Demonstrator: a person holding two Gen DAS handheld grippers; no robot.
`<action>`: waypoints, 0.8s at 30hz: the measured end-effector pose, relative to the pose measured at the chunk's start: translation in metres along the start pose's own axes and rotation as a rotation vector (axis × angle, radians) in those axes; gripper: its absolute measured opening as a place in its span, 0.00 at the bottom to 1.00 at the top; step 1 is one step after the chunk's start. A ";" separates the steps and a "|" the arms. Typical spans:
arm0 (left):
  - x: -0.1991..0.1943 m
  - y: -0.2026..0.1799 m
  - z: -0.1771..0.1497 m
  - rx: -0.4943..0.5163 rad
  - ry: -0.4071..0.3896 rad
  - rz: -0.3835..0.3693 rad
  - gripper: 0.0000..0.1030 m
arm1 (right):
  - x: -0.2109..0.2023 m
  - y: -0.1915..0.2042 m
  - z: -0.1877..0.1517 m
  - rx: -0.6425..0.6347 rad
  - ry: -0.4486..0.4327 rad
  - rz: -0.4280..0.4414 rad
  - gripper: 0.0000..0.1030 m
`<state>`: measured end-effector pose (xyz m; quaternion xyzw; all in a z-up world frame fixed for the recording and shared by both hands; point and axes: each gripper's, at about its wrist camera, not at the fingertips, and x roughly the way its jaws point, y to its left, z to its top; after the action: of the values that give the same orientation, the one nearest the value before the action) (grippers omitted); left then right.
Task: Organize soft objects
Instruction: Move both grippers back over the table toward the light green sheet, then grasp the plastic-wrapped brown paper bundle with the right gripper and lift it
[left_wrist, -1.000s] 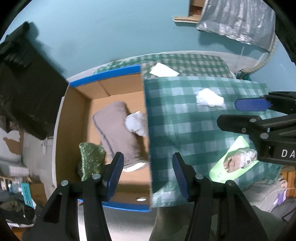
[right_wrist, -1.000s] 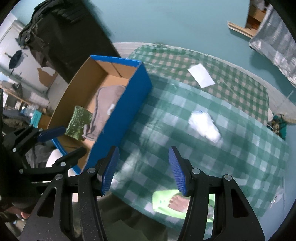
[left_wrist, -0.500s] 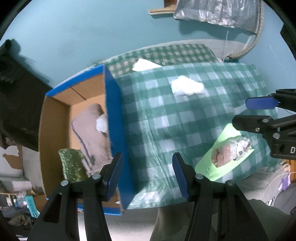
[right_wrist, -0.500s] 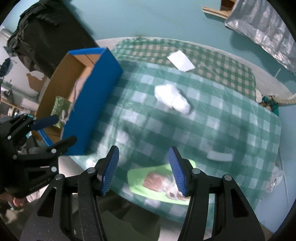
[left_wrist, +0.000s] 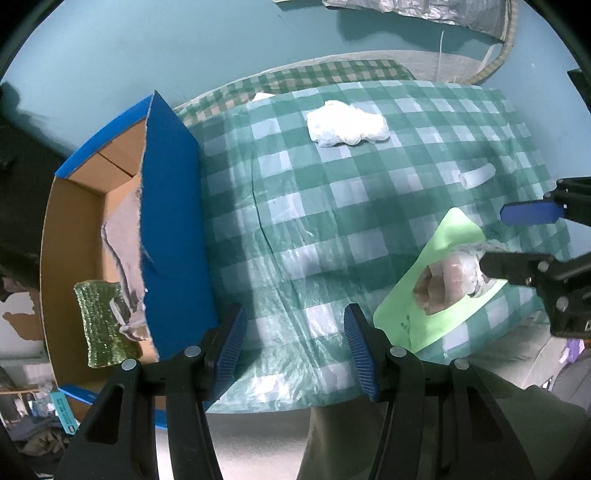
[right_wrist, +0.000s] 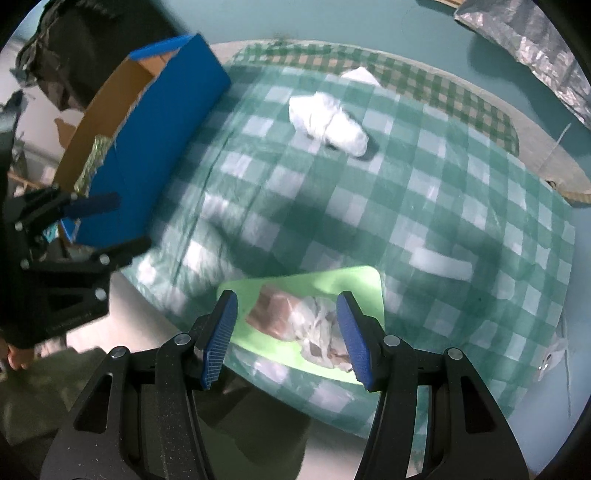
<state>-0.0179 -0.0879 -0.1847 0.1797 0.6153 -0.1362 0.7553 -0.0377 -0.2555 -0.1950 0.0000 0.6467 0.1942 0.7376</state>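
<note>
The crumpled bundle (right_wrist: 314, 325) lies on the green mat (right_wrist: 362, 280), low centre of my right view, between my right gripper's (right_wrist: 286, 338) spread jaws. Left gripper (left_wrist: 293, 350) gapes empty. I could snag the mat too.

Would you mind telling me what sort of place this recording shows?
Probably a cluttered home room or workroom: a table under a green checked plastic cloth, a blue cardboard storage box beside it, and a teal painted wall behind.

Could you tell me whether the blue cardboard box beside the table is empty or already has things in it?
Not empty. The blue box already holds a grey cloth and a green sponge-like pad.
</note>
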 end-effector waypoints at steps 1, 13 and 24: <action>0.002 -0.001 -0.001 0.002 0.002 0.004 0.54 | 0.003 0.000 -0.002 -0.014 0.007 -0.005 0.55; 0.034 -0.024 -0.007 0.031 0.022 -0.029 0.54 | 0.049 0.002 -0.022 -0.167 0.107 -0.065 0.56; 0.060 -0.040 -0.018 0.060 0.065 -0.035 0.54 | 0.066 0.011 -0.018 -0.303 0.110 -0.153 0.62</action>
<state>-0.0381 -0.1148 -0.2506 0.1957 0.6382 -0.1618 0.7268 -0.0523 -0.2310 -0.2583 -0.1711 0.6475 0.2326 0.7053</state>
